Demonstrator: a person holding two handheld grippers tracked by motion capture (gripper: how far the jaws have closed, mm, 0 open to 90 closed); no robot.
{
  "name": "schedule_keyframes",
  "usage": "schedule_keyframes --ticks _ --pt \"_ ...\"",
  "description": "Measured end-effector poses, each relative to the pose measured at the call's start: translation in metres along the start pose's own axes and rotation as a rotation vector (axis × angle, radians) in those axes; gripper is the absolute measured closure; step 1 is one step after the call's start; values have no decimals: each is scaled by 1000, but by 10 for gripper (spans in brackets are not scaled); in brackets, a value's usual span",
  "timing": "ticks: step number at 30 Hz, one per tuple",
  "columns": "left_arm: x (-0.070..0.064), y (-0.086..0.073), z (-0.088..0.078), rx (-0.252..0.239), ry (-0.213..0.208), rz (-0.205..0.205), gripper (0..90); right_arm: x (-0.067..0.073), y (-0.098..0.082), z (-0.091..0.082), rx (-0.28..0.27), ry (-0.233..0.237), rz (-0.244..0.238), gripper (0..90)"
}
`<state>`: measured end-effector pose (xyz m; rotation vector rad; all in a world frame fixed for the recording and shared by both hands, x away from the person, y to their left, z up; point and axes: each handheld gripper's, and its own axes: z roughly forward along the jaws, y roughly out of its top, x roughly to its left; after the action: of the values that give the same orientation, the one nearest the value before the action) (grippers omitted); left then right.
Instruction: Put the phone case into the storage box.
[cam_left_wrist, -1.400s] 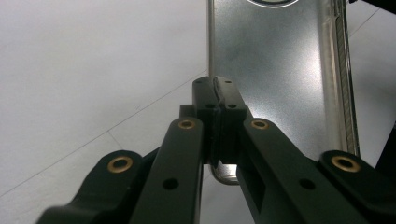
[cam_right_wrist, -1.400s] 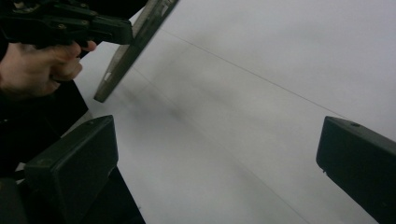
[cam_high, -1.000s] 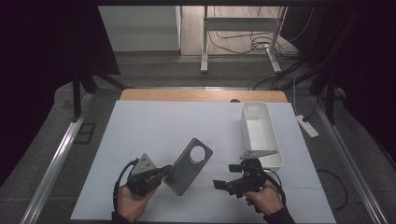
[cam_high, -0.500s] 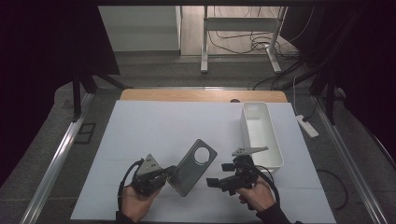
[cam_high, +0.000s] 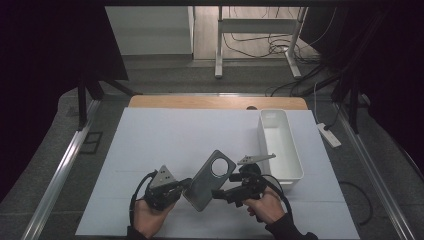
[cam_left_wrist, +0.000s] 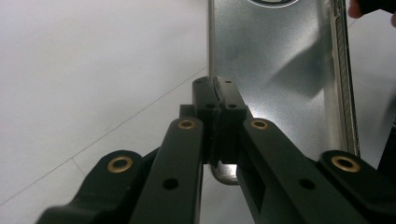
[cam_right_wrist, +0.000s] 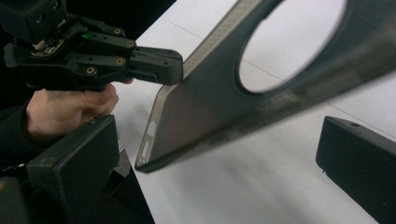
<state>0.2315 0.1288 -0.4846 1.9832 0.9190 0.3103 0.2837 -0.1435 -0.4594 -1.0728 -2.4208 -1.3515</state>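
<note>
A grey translucent phone case (cam_high: 210, 179) with a large round hole near its top is held up over the white table sheet (cam_high: 165, 140). My left gripper (cam_high: 186, 186) is shut on the case's lower left edge; in the left gripper view its tips (cam_left_wrist: 217, 93) pinch the rim of the case (cam_left_wrist: 275, 60). My right gripper (cam_high: 218, 194) sits just right of the case's bottom end. Its jaws stand wide apart in the right gripper view (cam_right_wrist: 217, 161), with the case (cam_right_wrist: 210, 102) slanting across in front of them and untouched. The left gripper (cam_right_wrist: 154, 65) and its hand (cam_right_wrist: 70, 112) appear there too.
A white rectangular bin (cam_high: 296, 162) stands on the table's right side, just beyond the right hand. A wooden strip (cam_high: 215, 102) runs along the far edge of the table. Cables and a power strip (cam_high: 329, 135) lie on the floor to the right.
My right gripper has moved left, up to the case's lower end. The left hand and the case have shifted slightly right; the grip on the case is unchanged.
</note>
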Motion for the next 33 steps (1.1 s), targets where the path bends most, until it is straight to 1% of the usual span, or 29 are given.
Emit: schedule_keyframes --ticks 8,15,17,19,22,25,28,29,31,32,33 --pt "-1 1 -1 -4 0 2 889 3 6 9 8 -7 -1 16" --pt "-3 2 -2 -5 7 13 889 7 10 21 44 -18 -5 17" --pt "-4 2 -2 -3 12 19 889 6 10 22 46 -15 9 18" --pt "-5 2 -3 -5 13 19 889 4 11 23 41 -7 36 25" --pt "-6 2 -3 -7 12 20 889 3 11 24 42 2 54 38" --pt "-7 3 -4 -10 12 19 889 3 11 23 42 -2 61 149" --pt "-8 3 -5 -16 15 19 889 3 11 24 48 20 73 304" --pt "-8 3 -5 -16 15 19 889 3 11 24 50 31 86 368" --pt "-8 3 -6 -17 17 21 889 2 10 23 47 46 100 456" --pt "-8 3 -6 -17 17 21 889 2 10 23 47 46 100 456" --pt "-8 3 -6 -17 19 24 889 2 10 23 44 49 105 480"
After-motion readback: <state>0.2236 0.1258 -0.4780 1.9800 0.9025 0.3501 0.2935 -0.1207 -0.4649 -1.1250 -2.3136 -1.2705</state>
